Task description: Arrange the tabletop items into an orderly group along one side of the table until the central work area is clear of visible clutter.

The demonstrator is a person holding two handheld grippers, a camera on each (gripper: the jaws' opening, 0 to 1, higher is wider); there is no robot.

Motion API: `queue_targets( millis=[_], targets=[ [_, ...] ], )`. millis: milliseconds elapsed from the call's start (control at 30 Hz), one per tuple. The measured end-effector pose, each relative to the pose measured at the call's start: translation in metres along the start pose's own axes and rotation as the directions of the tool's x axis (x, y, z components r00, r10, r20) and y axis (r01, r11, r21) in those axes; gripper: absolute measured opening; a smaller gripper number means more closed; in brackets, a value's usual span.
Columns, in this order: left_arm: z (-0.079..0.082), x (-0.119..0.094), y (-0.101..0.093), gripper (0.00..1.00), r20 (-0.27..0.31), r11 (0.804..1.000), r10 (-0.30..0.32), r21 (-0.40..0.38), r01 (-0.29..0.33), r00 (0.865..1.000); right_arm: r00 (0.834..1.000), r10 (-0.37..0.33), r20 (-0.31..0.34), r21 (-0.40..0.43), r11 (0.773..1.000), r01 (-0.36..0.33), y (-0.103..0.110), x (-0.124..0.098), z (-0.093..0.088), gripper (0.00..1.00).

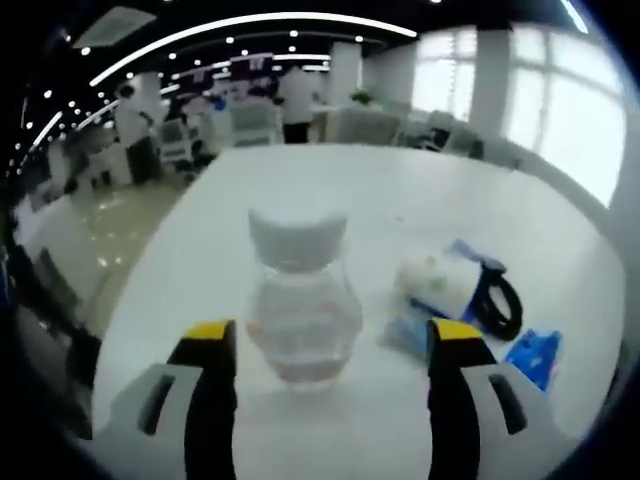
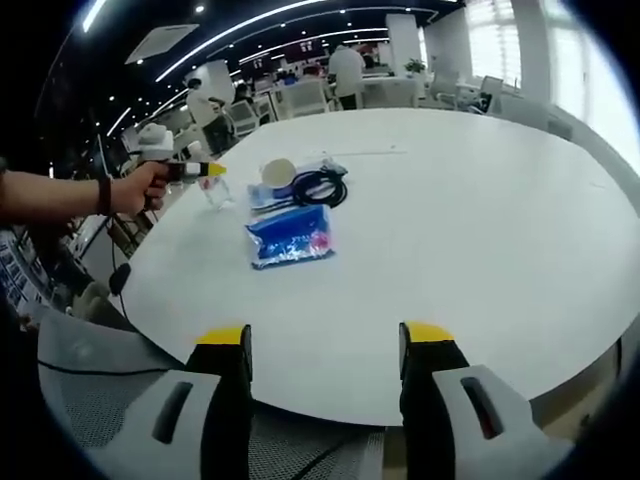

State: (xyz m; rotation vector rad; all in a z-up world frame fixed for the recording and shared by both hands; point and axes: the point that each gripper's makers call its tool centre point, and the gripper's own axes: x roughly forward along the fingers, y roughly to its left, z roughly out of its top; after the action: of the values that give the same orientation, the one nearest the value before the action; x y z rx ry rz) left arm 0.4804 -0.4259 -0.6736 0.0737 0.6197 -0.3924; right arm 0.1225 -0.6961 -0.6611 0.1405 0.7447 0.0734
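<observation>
The clear jar (image 1: 303, 305) stands upright on the bench (image 1: 380, 190) — white cap up. It sits between the wide-open jaws of the left hand-held gripper (image 1: 333, 345), ungrasped. The right hand-held gripper (image 2: 322, 345) is open too — empty.

An open-plan office is shown: desks and chairs (image 2: 300, 97) at 12 o'clock, ceiling light strips (image 1: 250, 25), a large white table (image 2: 480, 220).

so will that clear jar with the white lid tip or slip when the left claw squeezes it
The jar looks rigid, smooth plastic or glass, so it may slip. Its rounded belly and narrower neck suggest gripping low. It seems nearly empty, so probably light and easily nudged over by the left claw.
</observation>
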Motion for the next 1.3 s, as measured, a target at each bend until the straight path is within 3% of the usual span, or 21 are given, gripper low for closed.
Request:
queue_targets(
  millis=[233, 400, 1300],
  targets=[
    [-0.006, -0.008, -0.002, 0.74, -0.015, 1.000, 0.004, -0.009, -0.004, 1.000, 1.000, 0.004, 0.007, 0.000, 1.000, -0.004, 0.001, 0.000, 0.001, 0.59],
    [-0.019, -0.018, -0.003, 0.77, -0.057, 1.000, -0.002, -0.024, 0.001, 0.998, 1.000, 0.008, 0.015, 0.001, 1.000, -0.008, 0.002, -0.001, 0.002, 0.59],
    [-0.066, -0.104, -0.025, 0.78, -0.032, 0.995, -0.060, -0.079, 0.058, 0.998, 0.998, 0.052, 0.026, -0.014, 0.999, -0.051, 0.011, 0.000, 0.004, 0.59]
  ],
)
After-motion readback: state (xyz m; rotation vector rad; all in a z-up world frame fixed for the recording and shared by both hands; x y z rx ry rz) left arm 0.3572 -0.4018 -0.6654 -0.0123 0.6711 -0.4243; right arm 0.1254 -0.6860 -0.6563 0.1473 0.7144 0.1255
